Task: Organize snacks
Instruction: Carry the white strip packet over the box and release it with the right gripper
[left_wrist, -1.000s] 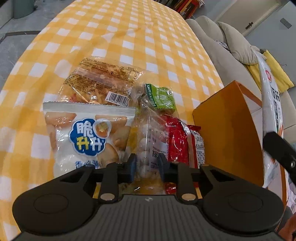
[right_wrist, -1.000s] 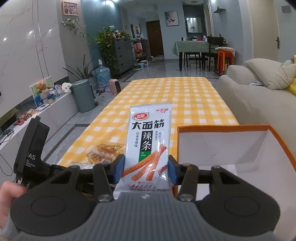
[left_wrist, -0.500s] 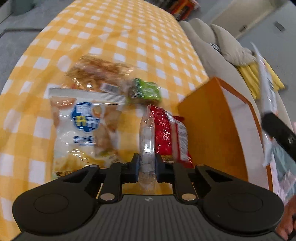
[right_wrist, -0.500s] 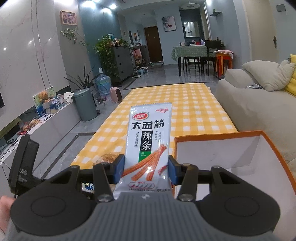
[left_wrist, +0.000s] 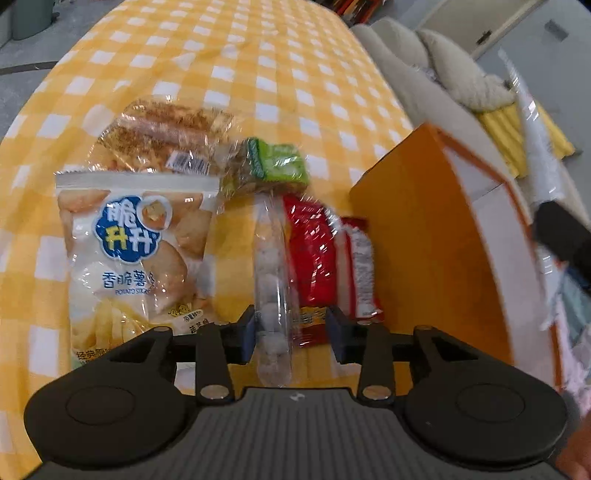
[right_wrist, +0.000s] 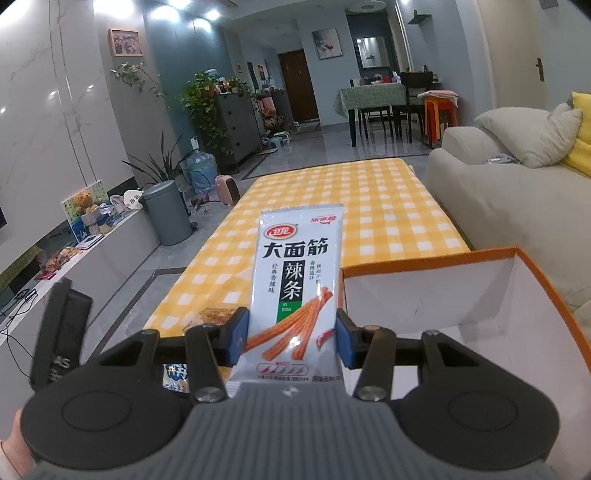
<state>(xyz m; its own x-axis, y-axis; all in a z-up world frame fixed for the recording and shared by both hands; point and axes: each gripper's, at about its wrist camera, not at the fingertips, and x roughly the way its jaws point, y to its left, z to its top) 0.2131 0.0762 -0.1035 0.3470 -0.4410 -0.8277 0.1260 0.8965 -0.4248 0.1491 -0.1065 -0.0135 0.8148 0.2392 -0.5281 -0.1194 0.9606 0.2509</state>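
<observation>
1. Snacks lie together on the yellow checked tablecloth, just left of the orange box, whose white inside is open toward me.
2. At the far left I see the white potato-stick bag. Behind it is a clear pack of brown pieces, and to its right a small green packet.
3. My left gripper is over the clear bag of white balls, which stands on its edge. Half a second ago the jaws were pinched tight on this bag; now they are opening. The bag is between them, close to the left pad, and the right pad stands clear of it.
4. I judge that this grip was released on purpose or did not sit well, so the bag is not yet lifted and I must take it again before it can go to the box.
5. A red packet lies just right of the clear bag, touching it, between it and the box wall.
6. My right gripper has not changed in the last second: it is clamped on the white spicy-strip packet, held upright in the air, just left of the box.
7. That packet looks ready to be lowered into the box.
</observation>
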